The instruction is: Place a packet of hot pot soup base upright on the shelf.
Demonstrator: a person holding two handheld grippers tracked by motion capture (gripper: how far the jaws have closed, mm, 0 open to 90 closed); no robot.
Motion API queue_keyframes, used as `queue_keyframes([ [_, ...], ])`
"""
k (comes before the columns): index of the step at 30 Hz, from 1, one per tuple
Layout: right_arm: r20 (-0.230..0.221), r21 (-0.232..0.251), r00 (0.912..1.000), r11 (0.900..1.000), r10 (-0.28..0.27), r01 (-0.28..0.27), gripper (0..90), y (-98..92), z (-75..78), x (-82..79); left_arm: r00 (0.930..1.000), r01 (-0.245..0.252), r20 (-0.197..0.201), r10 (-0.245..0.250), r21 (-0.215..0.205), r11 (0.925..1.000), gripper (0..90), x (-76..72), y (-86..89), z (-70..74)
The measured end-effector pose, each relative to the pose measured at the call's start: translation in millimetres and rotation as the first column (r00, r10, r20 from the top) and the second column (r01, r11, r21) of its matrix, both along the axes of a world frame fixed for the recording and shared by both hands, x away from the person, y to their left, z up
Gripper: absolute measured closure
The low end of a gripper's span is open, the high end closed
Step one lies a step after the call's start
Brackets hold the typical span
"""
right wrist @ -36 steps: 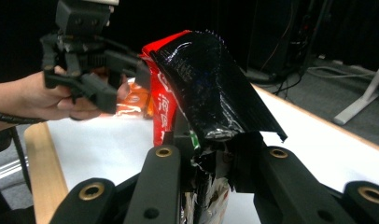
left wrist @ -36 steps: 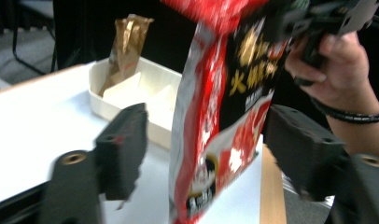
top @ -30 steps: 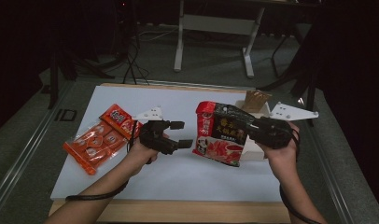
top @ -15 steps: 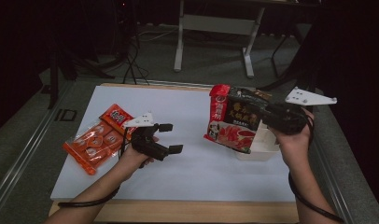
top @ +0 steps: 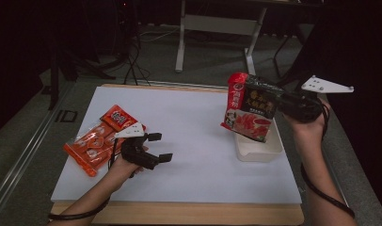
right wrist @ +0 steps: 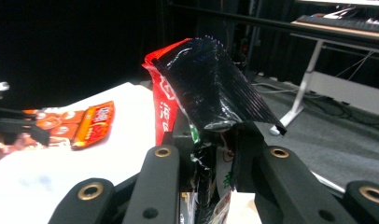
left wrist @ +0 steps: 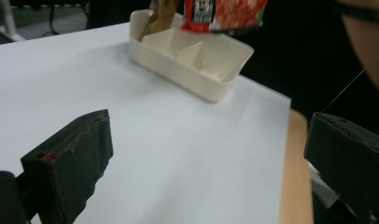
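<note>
R gripper (top: 284, 104) now clamps the bag (top: 249, 106) upright above the tray (top: 258, 148) at far right, lifted off the surface (top: 189, 127), w/ L gripper (top: 159, 147) let go, jaws just opened, empty, so drop-in looks next.

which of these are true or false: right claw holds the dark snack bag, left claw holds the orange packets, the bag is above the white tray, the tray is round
The right claw holds the dark snack bag: true.
The left claw holds the orange packets: false, it is open and empty, the packets lie on the table beside it.
The bag is above the white tray: true.
The tray is round: false, it is rectangular with dividers.
</note>
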State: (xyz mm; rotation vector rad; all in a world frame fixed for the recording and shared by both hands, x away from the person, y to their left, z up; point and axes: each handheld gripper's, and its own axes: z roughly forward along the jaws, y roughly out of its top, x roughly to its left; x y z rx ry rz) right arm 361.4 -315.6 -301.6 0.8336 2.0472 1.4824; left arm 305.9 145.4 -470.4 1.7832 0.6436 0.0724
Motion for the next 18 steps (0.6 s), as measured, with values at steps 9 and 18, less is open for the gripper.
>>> queue_keyframes([
  [9,-0.006,-0.017,0.9971,0.997,-0.075,0.075,76.0,-17.0,-10.9,24.4,0.9974,-0.063,-0.033,0.064,0.022,0.9977,1.5,-12.3,24.2,-20.7],
  [18,-0.032,-0.023,0.9923,0.993,-0.119,0.119,75.9,-32.4,-23.4,50.7,0.9956,-0.079,-0.049,0.08,0.017,0.9967,1.5,-21.9,28.1,-34.5],
])
